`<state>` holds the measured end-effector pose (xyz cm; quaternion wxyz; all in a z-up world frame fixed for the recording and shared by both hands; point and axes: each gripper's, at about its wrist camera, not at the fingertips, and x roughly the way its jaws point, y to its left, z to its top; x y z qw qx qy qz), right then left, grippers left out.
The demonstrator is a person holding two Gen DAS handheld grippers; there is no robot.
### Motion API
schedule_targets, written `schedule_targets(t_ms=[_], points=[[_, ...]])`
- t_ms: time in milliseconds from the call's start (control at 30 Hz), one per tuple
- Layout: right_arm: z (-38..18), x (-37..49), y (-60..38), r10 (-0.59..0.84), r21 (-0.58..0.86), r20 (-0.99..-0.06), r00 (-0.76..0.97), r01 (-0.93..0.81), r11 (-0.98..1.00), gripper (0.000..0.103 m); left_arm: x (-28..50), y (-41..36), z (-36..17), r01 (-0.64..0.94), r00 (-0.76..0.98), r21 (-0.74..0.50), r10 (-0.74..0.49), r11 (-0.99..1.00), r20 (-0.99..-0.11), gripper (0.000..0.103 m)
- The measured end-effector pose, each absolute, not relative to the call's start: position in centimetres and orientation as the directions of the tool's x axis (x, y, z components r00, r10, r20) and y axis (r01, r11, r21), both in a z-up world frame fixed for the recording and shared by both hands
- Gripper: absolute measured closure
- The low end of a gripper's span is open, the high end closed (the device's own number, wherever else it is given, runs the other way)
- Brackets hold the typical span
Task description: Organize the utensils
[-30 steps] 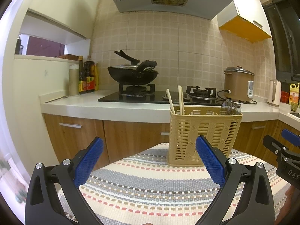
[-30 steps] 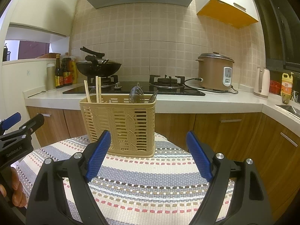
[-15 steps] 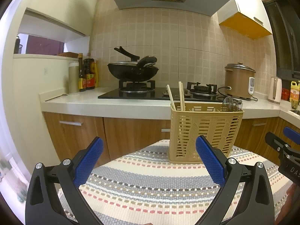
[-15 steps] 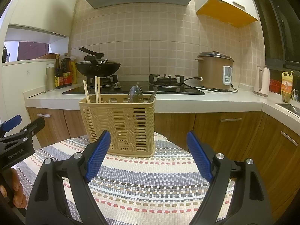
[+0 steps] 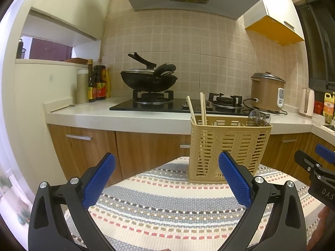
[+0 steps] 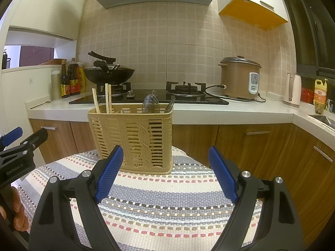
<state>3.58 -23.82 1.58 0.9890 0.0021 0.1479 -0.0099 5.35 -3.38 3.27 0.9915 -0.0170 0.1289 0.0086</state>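
A beige plastic utensil basket (image 5: 228,148) (image 6: 134,138) stands at the far edge of a striped table mat (image 5: 167,205) (image 6: 167,205). Wooden chopsticks (image 5: 201,108) (image 6: 106,98) stick up from its left compartment. Spoons (image 5: 256,116) (image 6: 150,104) stick up from its right part. My left gripper (image 5: 167,177) is open and empty, short of the basket and to its left. My right gripper (image 6: 165,171) is open and empty, short of the basket and slightly to its right. Each gripper shows at the edge of the other's view.
Behind the table runs a kitchen counter (image 5: 117,115) with wooden cabinets below. On it are a gas hob with a black wok (image 5: 148,79), sauce bottles (image 5: 98,83), a rice cooker (image 6: 240,79) and a kettle (image 6: 293,92).
Both cameras have tilted or risen slightly, so the basket sits a little lower in both views. Both grippers stay open and empty.
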Motion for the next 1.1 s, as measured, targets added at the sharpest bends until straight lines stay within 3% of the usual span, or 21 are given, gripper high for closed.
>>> schedule_targets(t_ms=[1100], points=[[1.24,3.74,-24.02,-0.021,0.0,-0.297,0.955,0.022,1.0,0.02,5.55,-3.63,3.27,0.004,0.963,-0.052,-0.017,0.999,-0.27,0.008]])
